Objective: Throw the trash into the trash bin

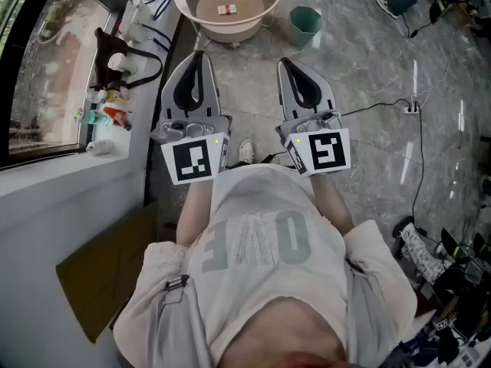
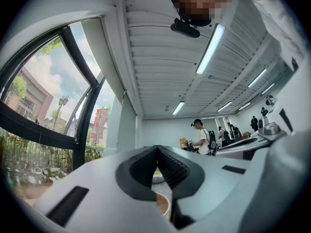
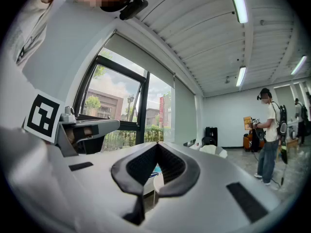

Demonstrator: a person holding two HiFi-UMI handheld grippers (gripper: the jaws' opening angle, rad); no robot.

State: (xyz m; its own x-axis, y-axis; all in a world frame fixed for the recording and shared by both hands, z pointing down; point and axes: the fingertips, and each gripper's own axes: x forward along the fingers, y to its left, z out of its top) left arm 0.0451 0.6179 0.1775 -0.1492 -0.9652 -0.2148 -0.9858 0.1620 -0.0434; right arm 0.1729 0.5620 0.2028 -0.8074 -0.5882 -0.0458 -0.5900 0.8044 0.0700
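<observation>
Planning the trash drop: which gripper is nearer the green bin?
Right, the person's own. The right gripper sits just below the green bin in the head view; the left gripper is farther left, below the beige basin.

Person's got both grippers held out in front of the chest, side by side, close but not touching. The left gripper [image 1: 199, 54] tips up a little and the right gripper [image 1: 286, 62] sits about level. Both pairs of jaws are pressed together at the tips with nothing between them. The left forearm [image 1: 196, 199] and right forearm [image 1: 332, 198] run straight forward, roughly parallel
</observation>
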